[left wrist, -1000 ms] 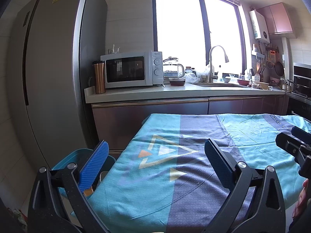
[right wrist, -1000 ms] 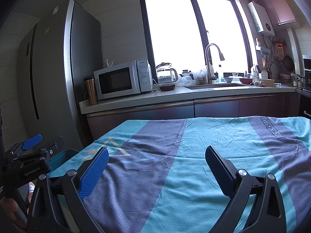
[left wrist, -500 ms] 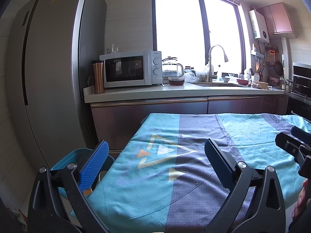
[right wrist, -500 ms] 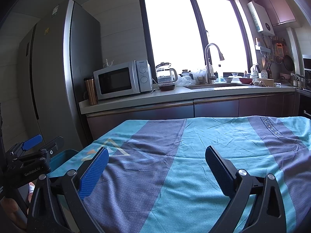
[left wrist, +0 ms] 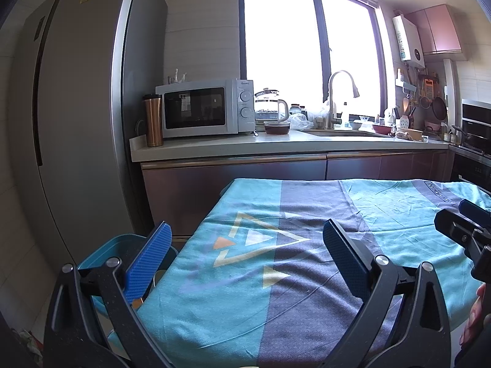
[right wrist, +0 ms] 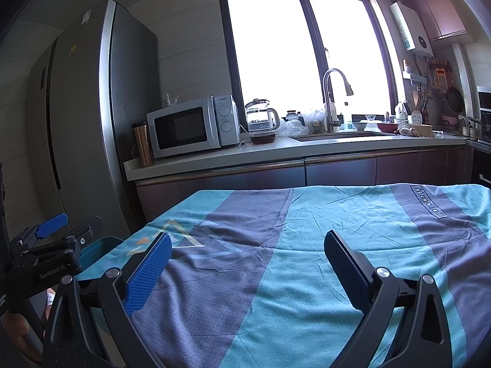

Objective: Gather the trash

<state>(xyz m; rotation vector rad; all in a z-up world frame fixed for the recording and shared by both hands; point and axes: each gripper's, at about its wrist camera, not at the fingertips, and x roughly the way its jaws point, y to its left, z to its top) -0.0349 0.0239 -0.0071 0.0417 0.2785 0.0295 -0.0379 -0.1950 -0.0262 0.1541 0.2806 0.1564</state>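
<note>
My left gripper (left wrist: pixel 245 242) is open and empty above the near left part of a table under a teal and grey cloth (left wrist: pixel 307 276). My right gripper (right wrist: pixel 247 253) is open and empty above the same cloth (right wrist: pixel 307 245). A teal bin (left wrist: pixel 101 248) stands on the floor at the table's left edge, with some items inside it, partly hidden by my left finger. The bin's rim also shows in the right wrist view (right wrist: pixel 98 245). No trash shows on the cloth. Each gripper shows at the edge of the other's view.
A tall steel fridge (left wrist: pixel 76 107) stands at the left. A counter (left wrist: pixel 276 144) behind the table holds a microwave (left wrist: pixel 205 112), a copper tumbler (left wrist: pixel 153 119), a glass kettle (left wrist: pixel 271 110) and a sink tap (left wrist: pixel 337 92).
Both views have shifted very slightly. Both grippers stay open and empty in the same place.
</note>
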